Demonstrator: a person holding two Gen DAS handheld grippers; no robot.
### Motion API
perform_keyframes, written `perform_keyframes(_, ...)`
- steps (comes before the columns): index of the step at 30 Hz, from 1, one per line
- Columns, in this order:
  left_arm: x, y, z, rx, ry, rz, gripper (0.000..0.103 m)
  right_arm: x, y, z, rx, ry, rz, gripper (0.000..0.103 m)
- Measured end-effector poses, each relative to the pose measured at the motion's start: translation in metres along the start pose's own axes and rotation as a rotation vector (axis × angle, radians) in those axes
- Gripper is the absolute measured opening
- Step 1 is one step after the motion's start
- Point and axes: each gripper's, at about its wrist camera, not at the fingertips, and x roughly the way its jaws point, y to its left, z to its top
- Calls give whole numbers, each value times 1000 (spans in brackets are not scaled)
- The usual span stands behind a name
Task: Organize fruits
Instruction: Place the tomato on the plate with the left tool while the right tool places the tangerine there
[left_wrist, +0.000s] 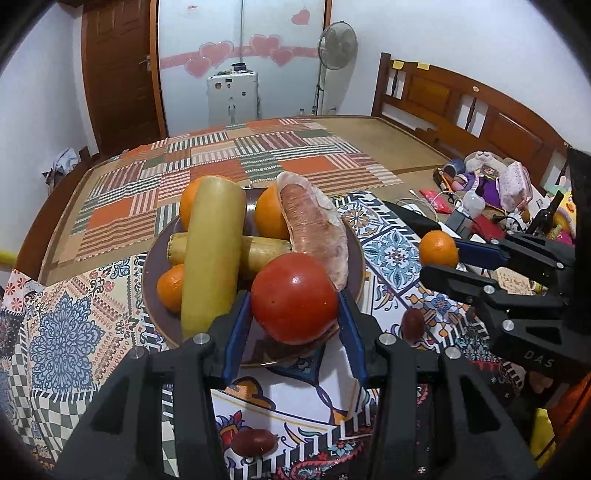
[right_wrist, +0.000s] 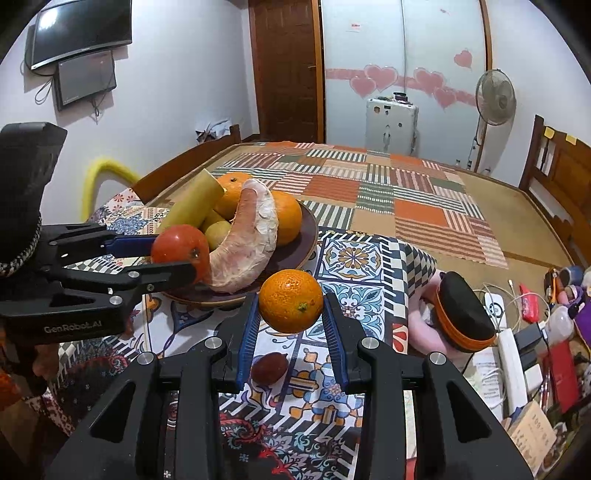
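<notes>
My left gripper (left_wrist: 294, 308) is shut on a red tomato (left_wrist: 294, 297) and holds it over the near rim of the dark plate (left_wrist: 151, 266). The plate holds oranges (left_wrist: 271, 218), yellow-green stalks (left_wrist: 212, 254) and a peeled pomelo wedge (left_wrist: 317, 236). My right gripper (right_wrist: 291, 306) is shut on an orange (right_wrist: 291, 301) just right of the plate (right_wrist: 308, 236), above the patterned cloth. Two dark red dates lie on the cloth (left_wrist: 254, 441) (left_wrist: 413, 322); one shows under the right gripper (right_wrist: 269, 368).
The patterned cloth (left_wrist: 66, 332) covers the near end of a bed with a striped mat (left_wrist: 221, 166). Clutter of toys, bottles and cables (left_wrist: 491, 192) lies to the right, with a power strip (right_wrist: 511, 354) and an orange-trimmed case (right_wrist: 461, 310).
</notes>
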Motion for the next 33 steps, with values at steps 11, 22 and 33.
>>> perform_keyframes(11,-12,4,1,-6,-42,13,59,-2,6,3,-10,-3,13,32)
perform_keyframes(22,-36,22,-14,0,-57,21,59,-3,15,11,-18,-19,24,32)
perform_keyframes(33,-35,33,-67,-12,61,-5,58,-4,26,6,-28,-1,33,32)
